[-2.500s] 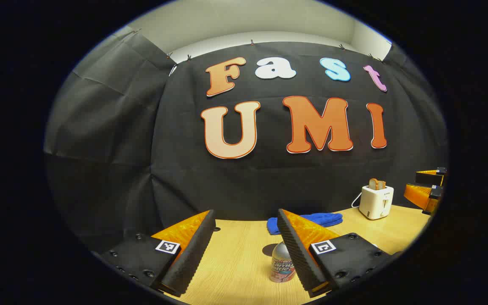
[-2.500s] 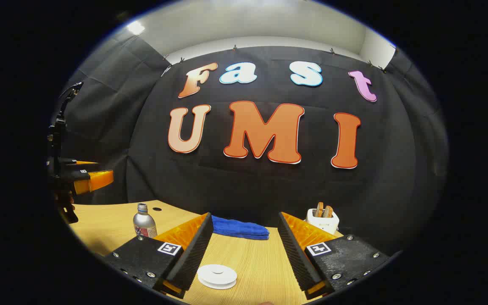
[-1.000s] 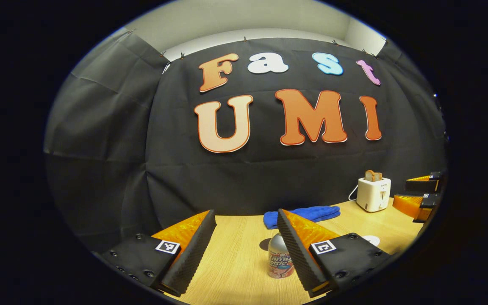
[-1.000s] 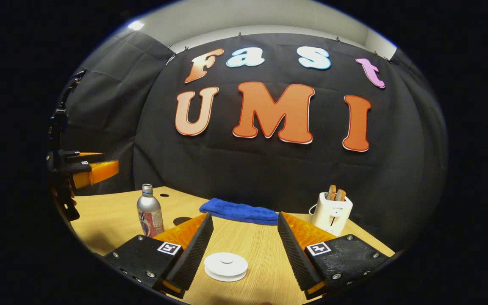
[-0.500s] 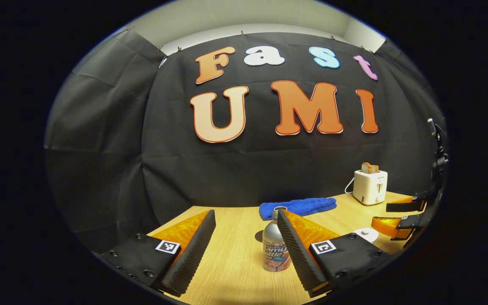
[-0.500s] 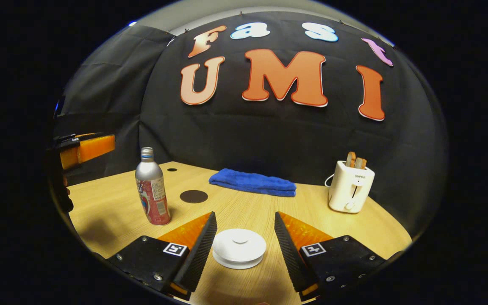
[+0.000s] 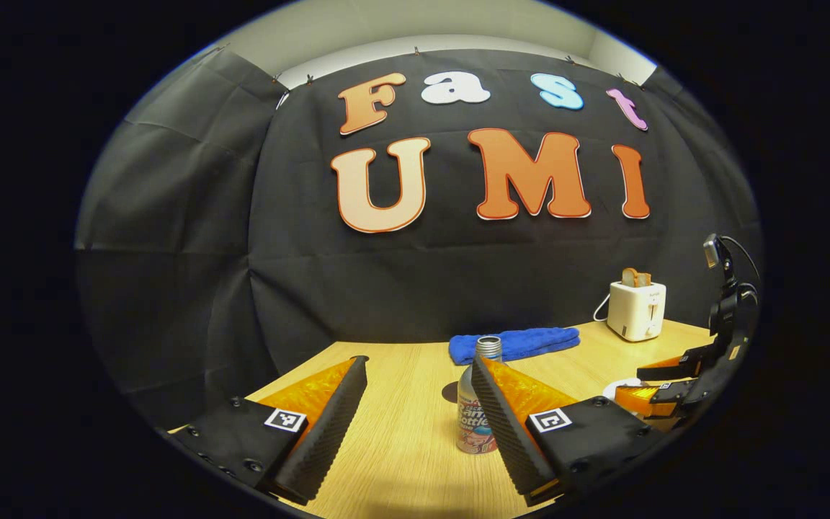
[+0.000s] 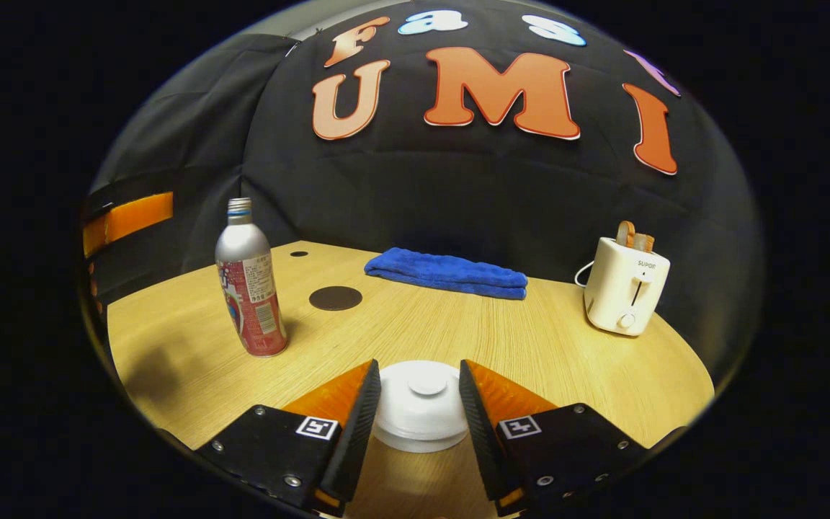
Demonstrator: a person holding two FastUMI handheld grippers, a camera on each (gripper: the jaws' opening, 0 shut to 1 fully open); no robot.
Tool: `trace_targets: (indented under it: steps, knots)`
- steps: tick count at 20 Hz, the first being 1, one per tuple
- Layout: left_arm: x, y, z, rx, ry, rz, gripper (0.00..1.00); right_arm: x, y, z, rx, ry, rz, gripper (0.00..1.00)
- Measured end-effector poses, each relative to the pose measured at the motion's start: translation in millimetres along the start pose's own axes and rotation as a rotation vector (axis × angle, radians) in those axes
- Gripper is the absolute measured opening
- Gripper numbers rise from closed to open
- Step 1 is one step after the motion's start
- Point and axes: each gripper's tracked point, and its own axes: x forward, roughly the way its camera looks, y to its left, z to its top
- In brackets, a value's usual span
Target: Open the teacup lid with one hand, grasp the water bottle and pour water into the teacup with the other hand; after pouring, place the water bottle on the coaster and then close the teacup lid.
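While the bottle [image 8: 249, 281] is standing upright on the table [image 8: 552, 339], near the dark round coaster [image 8: 335, 298], the right gripper [image 8: 418, 404] is sitting low with its fingers spread on either side of the white teacup lid [image 8: 422, 404], not pinching it. In the left gripper view, the left gripper [image 7: 415, 414] is hovering with fingers wide apart, the bottle [image 7: 474, 404] partly hidden behind its right-hand finger. A blue towel [image 8: 447, 272] and a toaster [image 8: 625, 287] are resting farther back.
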Motion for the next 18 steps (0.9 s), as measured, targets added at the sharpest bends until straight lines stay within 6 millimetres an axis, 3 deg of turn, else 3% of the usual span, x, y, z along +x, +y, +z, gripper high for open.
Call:
trace_targets:
  steps: [5, 7, 9, 10, 11, 12, 18]
  knots:
    - [2.6, 0.4, -6.0, -0.005, 0.014, 0.003, 0.99, 1.8, -0.2, 4.3, -0.019, -0.027, 0.006, 0.65]
    - [5.4, -0.4, -8.8, -0.011, 0.021, 0.001, 0.99, 3.7, 0.9, 5.9, -0.020, -0.034, 0.008, 0.49]
    - [6.1, -0.6, -11.3, -0.014, 0.028, 0.003, 0.99, 4.6, -0.2, 6.6, -0.019, -0.036, 0.011, 0.45]
    - [7.2, 0.2, -11.9, -0.015, 0.030, 0.004, 0.99, 4.4, -1.0, 7.3, -0.015, -0.037, 0.011, 0.39]
    - [7.4, 0.2, -12.1, -0.014, 0.032, 0.004, 0.99, 4.8, -1.9, 9.1, -0.006, -0.044, 0.007, 0.41]
    - [8.2, 0.7, -13.3, -0.014, 0.034, 0.006, 0.99, 4.8, -3.1, 8.2, -0.004, -0.041, 0.009, 0.30]
    - [13.0, -0.6, -26.2, -0.023, 0.068, 0.005, 0.97, 5.9, -3.9, 8.7, -0.006, -0.042, 0.016, 0.23]
